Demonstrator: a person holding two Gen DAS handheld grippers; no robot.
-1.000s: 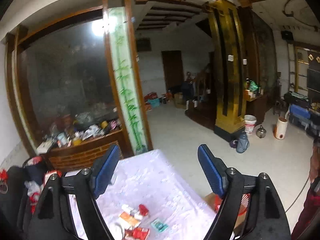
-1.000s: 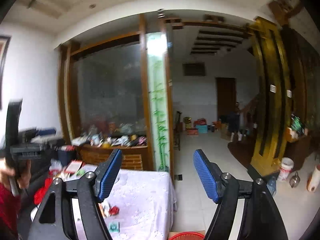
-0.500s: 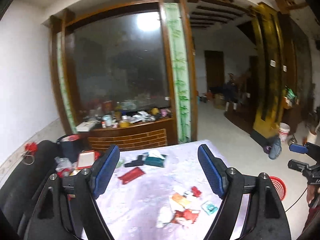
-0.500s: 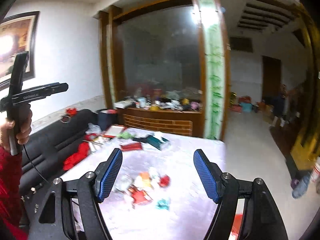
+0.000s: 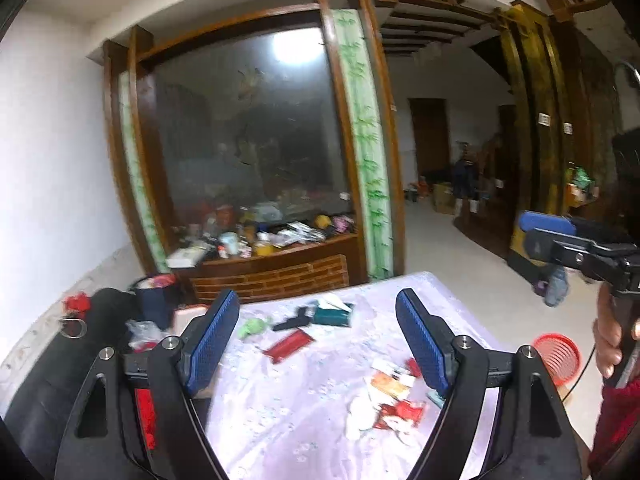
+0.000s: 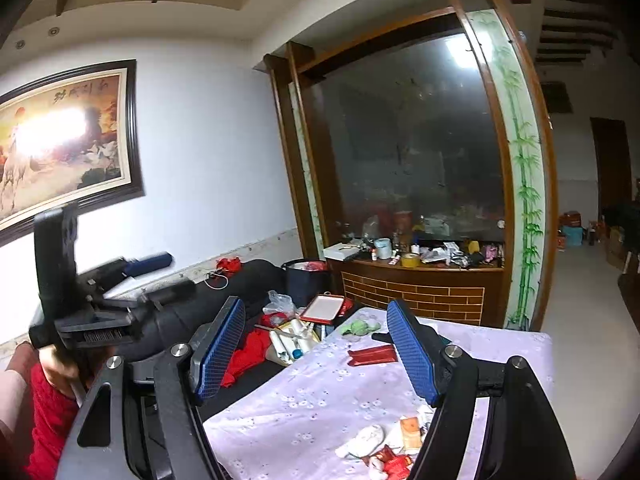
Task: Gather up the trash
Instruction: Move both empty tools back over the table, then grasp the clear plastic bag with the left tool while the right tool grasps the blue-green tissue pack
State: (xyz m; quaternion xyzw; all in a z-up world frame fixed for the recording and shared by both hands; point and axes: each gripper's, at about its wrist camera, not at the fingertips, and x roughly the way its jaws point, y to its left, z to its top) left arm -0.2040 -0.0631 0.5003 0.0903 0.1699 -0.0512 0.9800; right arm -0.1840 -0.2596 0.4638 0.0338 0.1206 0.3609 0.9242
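A pile of trash, with red and orange wrappers (image 5: 394,406) and crumpled white paper (image 5: 360,416), lies on the table with the pale floral cloth (image 5: 288,400). The pile also shows in the right wrist view (image 6: 390,446). A red basket (image 5: 557,354) stands on the floor to the right of the table. My left gripper (image 5: 318,342) is open and empty above the table, back from the pile. My right gripper (image 6: 316,350) is open and empty, also above the table. Each gripper shows in the other's view, held in a hand.
A red flat case (image 5: 290,344), a black pistol-shaped item (image 5: 294,320), a teal box (image 5: 332,314) and a green cloth (image 5: 252,326) lie at the table's far end. A black sofa (image 6: 248,280) with clutter runs along the left. A wooden cabinet (image 6: 420,288) stands behind.
Both grippers have swung left and tilted down, bringing the whole table, the sofa and the wall picture into view. Both stay open and empty.
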